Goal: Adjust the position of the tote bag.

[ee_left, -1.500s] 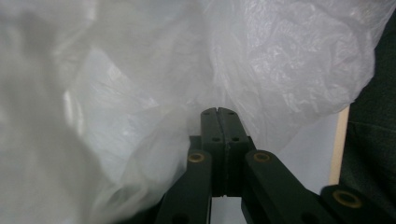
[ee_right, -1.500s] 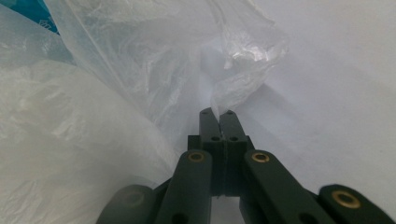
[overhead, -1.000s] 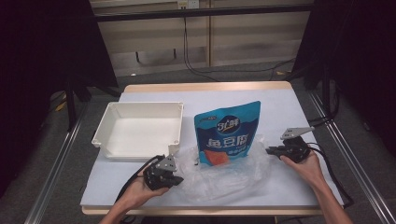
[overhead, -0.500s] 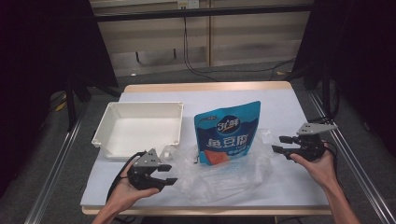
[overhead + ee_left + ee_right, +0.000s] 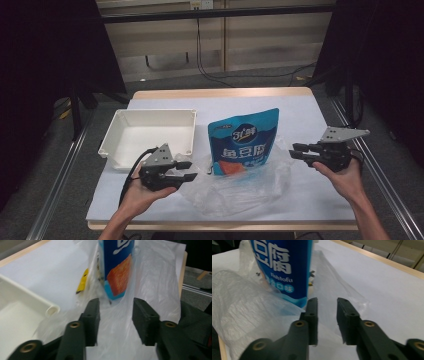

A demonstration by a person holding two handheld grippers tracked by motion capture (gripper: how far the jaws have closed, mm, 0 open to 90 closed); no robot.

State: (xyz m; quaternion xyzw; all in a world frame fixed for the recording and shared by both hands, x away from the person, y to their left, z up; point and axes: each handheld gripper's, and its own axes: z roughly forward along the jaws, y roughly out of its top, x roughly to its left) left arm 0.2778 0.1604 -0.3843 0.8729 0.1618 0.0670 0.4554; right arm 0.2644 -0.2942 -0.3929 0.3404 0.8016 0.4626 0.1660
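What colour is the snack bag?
Blue snack bag with an orange patch, clearest in the high view.

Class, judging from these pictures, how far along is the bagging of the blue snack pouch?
Done: the blue pouch stands with its base inside the clear plastic bag.
In hand: nothing; the left hand-held gripper and right hand-held gripper hover open on either side.
Left: probably drawing the bag up; the white tray is empty.

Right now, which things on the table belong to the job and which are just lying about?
In the job: blue snack pouch, clear plastic bag, left gripper, right gripper, both open and holding nothing.
Lying about: white tray, empty.
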